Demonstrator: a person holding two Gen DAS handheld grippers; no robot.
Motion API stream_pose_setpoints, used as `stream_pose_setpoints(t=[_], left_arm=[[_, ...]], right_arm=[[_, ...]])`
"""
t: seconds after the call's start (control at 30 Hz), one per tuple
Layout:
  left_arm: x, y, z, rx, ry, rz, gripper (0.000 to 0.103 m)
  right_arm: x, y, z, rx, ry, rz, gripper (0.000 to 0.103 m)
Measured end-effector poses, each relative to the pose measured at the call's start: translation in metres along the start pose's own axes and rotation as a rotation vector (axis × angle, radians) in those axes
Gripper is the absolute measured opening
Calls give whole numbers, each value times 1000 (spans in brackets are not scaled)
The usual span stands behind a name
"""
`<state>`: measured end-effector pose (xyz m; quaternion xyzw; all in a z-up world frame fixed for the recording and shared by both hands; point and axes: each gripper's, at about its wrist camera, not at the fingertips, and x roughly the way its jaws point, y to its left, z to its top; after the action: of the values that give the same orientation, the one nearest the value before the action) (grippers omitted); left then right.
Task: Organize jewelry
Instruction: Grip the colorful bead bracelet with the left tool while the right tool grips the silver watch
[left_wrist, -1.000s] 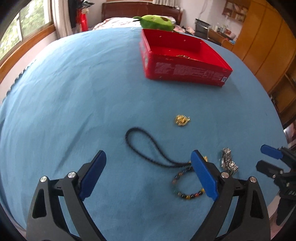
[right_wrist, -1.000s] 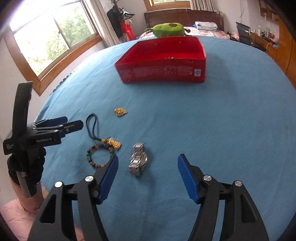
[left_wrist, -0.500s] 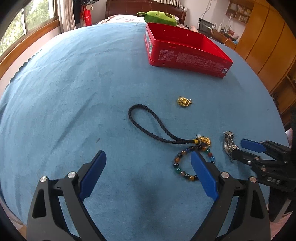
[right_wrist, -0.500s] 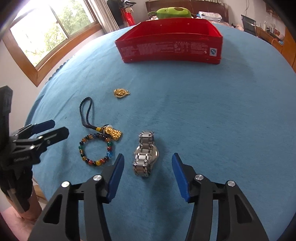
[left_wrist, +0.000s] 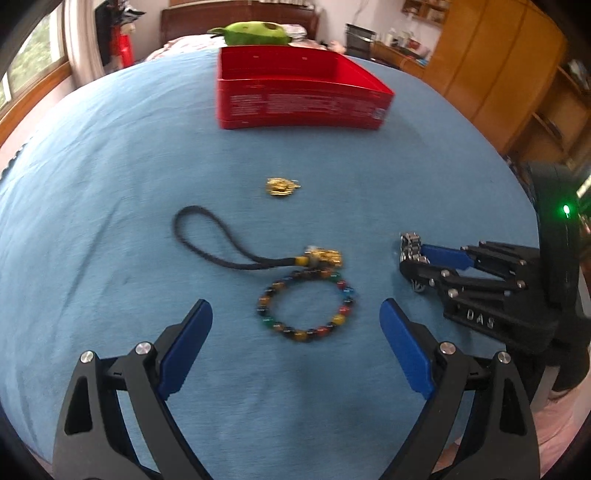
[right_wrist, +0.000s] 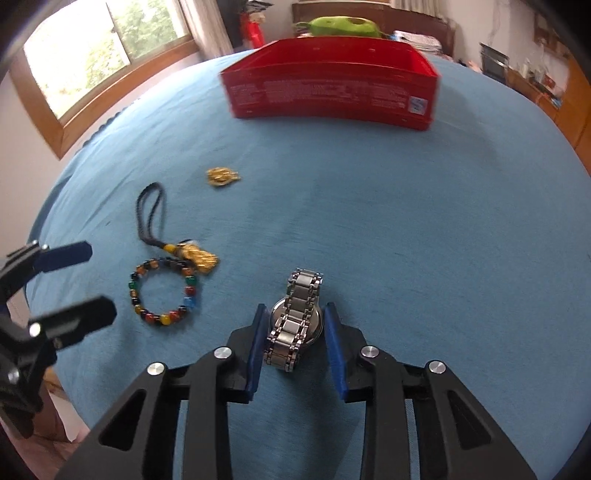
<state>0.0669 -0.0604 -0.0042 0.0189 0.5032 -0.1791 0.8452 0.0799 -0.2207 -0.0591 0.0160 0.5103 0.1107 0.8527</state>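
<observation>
A silver watch (right_wrist: 297, 319) lies on the blue cloth between the pads of my right gripper (right_wrist: 295, 326), which has closed around its case; the pads look to touch its sides. The watch also shows in the left wrist view (left_wrist: 412, 245), held at the right gripper's tips. My left gripper (left_wrist: 295, 325) is open and empty, just short of a multicoloured bead bracelet (left_wrist: 306, 304). A black cord with a gold charm (left_wrist: 236, 245) lies beyond the bracelet, and a small gold piece (left_wrist: 281, 186) further on. An open red box (left_wrist: 299, 98) stands at the far side.
A green plush toy (left_wrist: 255, 34) sits behind the red box. A window (right_wrist: 107, 48) is on the left, wooden cabinets (left_wrist: 498, 70) on the right. The blue cloth (right_wrist: 424, 229) drops off at the near edge by my grippers.
My right gripper moved forward and down over the watch and narrowed from wide open to closed on its case. My left gripper swung right and lower toward the bead bracelet, still open.
</observation>
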Motion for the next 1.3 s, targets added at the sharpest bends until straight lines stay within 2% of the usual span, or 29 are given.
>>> stream_pose_setpoints(t=[0.13, 0.37, 0.47, 0.67, 0.83, 0.87, 0.97, 1.03, 1.1, 1.2, 1.3], left_arm=[[13, -16, 2, 45, 36, 7, 78], [40, -32, 0, 100, 86, 42, 77], [52, -35, 0, 114, 118, 27, 75], [58, -40, 3, 161, 100, 58, 72], [58, -33, 10, 148, 77, 67, 43], [58, -32, 11, 142, 77, 63, 41], [57, -28, 12, 130, 71, 64, 28], [57, -24, 13, 114, 66, 62, 15], [57, -19, 14, 89, 66, 53, 7], [54, -11, 15, 45, 71, 17, 6], [48, -5, 12, 16, 58, 23, 6]], right_arm=[[-5, -16, -5, 35, 0, -13, 31], [-10, -26, -10, 51, 3, -11, 31], [-8, -25, -9, 48, 2, -10, 31], [-8, -27, -9, 56, 4, 4, 31], [-8, -27, -8, 59, 5, 5, 31], [-8, -27, -8, 60, 5, 5, 31], [-8, -27, -8, 61, 6, 3, 31], [-8, -27, -8, 64, 5, 3, 31], [-8, -27, -8, 68, 5, 5, 31], [-9, -28, -8, 75, 4, 10, 31], [-9, -28, -8, 78, 5, 19, 31]])
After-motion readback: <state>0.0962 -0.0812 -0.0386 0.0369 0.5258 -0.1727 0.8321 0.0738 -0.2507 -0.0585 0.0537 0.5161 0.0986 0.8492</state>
